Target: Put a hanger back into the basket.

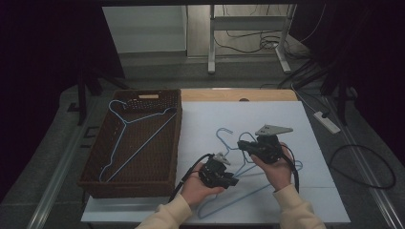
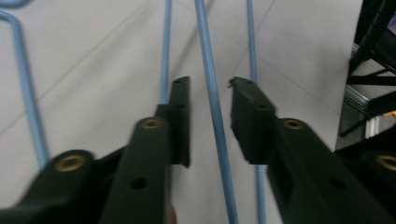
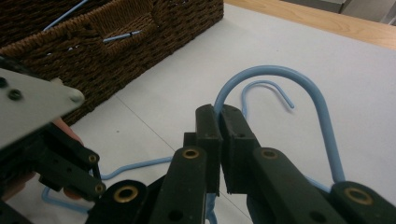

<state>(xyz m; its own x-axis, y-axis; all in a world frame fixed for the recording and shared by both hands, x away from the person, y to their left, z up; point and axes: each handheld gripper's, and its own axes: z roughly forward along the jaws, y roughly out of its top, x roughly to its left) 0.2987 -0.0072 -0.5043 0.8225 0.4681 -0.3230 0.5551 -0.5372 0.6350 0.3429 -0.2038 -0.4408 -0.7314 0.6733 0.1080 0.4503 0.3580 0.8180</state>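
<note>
Two light-blue wire hangers (image 1: 248,191) lie overlapped on the white table top (image 1: 286,119). My right gripper (image 1: 244,146) is shut on the curved hook (image 3: 275,72) of one of them, the jaws (image 3: 219,112) pinched on the wire just below the bend. A second hook (image 3: 266,86) lies on the table behind it. My left gripper (image 1: 233,181) points down at the hangers' lower bars. In the left gripper view its jaws (image 2: 210,84) straddle one blue bar (image 2: 215,121) with a gap on each side, so they stand open. Other blue bars (image 2: 164,46) run beside it.
A dark brown wicker basket (image 1: 95,148) stands at the table's left and holds another blue hanger (image 1: 138,129); its near wall (image 3: 93,46) is close to my right gripper. A strip of bare wood (image 1: 239,94) runs along the table's far edge. Cables and a power strip (image 1: 327,121) lie on the floor.
</note>
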